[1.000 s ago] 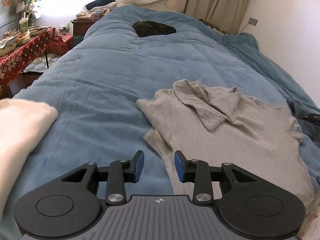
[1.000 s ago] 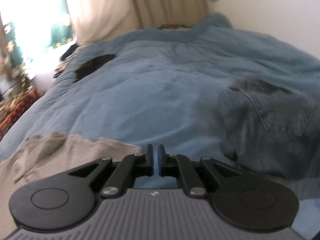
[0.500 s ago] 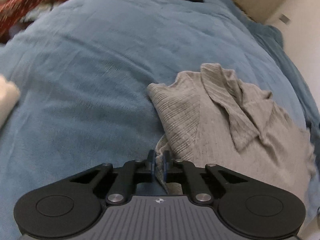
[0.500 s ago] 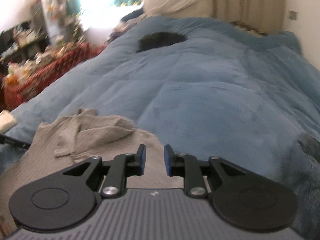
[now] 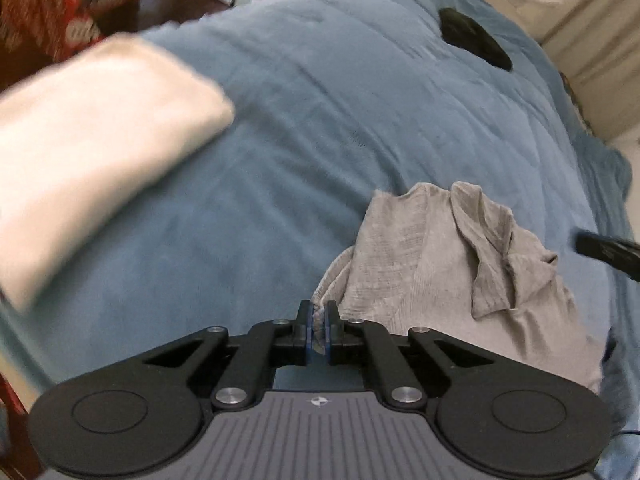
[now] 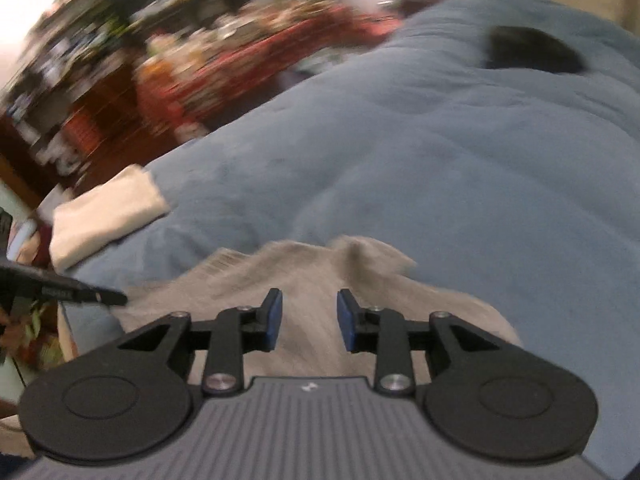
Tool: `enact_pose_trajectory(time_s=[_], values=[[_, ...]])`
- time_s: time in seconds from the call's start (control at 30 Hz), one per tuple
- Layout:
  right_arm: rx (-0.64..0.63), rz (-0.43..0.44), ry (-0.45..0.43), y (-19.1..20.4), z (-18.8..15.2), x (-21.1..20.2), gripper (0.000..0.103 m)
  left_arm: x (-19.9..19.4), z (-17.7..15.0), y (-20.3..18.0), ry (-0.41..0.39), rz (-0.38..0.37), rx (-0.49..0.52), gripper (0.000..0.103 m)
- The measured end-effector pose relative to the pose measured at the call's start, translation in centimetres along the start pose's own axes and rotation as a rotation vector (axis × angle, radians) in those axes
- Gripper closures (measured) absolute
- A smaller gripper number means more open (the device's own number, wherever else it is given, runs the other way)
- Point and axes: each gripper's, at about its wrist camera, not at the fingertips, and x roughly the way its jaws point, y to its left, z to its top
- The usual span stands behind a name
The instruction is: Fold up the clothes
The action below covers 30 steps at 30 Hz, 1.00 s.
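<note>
Grey shirt (image 5: 460,264) crumpled on blue duvet (image 5: 320,140); left gripper (image 5: 318,328) pinches its edge. Right gripper (image 6: 308,320) opening over shirt, nothing btwn jaws. White towel (image 5: 92,152) nearby.

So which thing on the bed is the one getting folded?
Look at the blue bed cover. Near its front edge lies the crumpled grey top, its corner pinched in the left tool. The cream pile to its left is already folded, and the black thing lies far off.
</note>
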Motion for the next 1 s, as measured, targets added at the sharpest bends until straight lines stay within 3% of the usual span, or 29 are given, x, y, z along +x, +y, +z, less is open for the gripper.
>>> enact_pose_trajectory(time_s=[0.17,0.4,0.43,0.47,0.73,0.9,1.0], values=[[-0.224,0.118,0.076,4.5,4.8,8.3,0.070,1.4,-0.1,1.3,0.015,-0.053,-0.083,0.097],[-0.428,0.190,0.306,7.9,6.3,17.8,0.074,1.6,-0.3,1.0,0.025,-0.089,-0.091,0.097],[-0.438,0.198,0.320,7.9,6.0,18.0,0.080,1.5,-0.4,0.9,0.024,-0.089,-0.089,0.097],[-0.449,0.202,0.322,7.7,5.7,17.8,0.097,1.5,-0.5,0.8,0.022,-0.089,-0.087,0.097],[-0.373,0.188,0.291,3.5,1.5,9.8,0.096,1.3,-1.7,-2.7,0.068,-0.129,0.031,0.097],[-0.310,0.166,0.337,1.5,-2.8,8.3,0.091,2.6,-3.0,-5.0,0.135,-0.131,0.117,0.097],[-0.274,0.166,0.326,1.0,-3.4,7.7,0.090,3.2,-3.5,-5.5,0.152,-0.126,0.131,0.097]])
